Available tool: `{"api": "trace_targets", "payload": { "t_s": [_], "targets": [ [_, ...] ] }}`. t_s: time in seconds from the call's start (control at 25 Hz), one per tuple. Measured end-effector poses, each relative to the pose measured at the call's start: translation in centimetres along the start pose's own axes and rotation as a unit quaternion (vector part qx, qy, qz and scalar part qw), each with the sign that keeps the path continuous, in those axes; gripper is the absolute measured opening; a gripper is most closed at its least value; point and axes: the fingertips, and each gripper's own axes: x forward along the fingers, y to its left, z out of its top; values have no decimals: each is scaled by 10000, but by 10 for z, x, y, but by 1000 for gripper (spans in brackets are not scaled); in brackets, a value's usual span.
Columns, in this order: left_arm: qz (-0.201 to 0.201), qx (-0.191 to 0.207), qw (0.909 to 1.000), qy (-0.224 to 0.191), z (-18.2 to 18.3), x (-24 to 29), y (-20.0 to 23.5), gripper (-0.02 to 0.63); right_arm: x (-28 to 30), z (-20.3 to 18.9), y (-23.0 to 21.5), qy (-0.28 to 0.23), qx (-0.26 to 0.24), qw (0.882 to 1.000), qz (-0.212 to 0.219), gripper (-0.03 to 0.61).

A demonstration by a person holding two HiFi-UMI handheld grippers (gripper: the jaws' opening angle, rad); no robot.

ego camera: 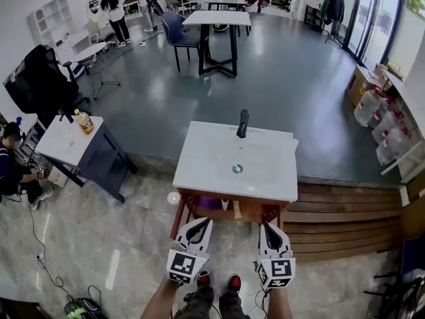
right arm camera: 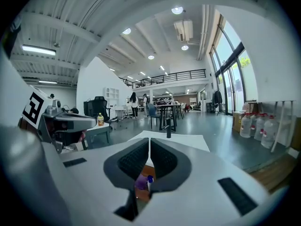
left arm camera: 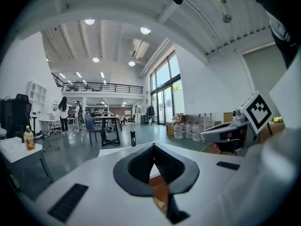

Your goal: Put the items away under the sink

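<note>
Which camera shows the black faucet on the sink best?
The head view: the faucet stands clear at the back of the sink. Both gripper views catch it only as a small dark post beyond the jaws.

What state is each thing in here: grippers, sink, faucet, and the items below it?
left gripper: shut, empty.
right gripper: shut, empty.
sink: basin empty.
faucet: upright, no water seen running.
purple item: on the shelf under the sink.
white bottle: on that shelf too.
drink bottle: upright on the side table.
</note>
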Motion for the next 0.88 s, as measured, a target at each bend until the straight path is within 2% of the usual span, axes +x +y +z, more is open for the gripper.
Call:
{"api": "trace_targets", "payload": {
  "t_s": [0.16,0.32,0.88],
  "targets": [
    [86,-6,9999,-103,8,-13,1,6,-13,10,1,-76,-63,9999,-29,37],
    [93,-5,10000,-16,4,-22,-2,6,-24,18,2,-125,-92,9999,-51,37],
    [2,-52,9999,116,-3,-27,-1,6,-26,3,13,-3,-12,9999,-102,37]
  ]
}}
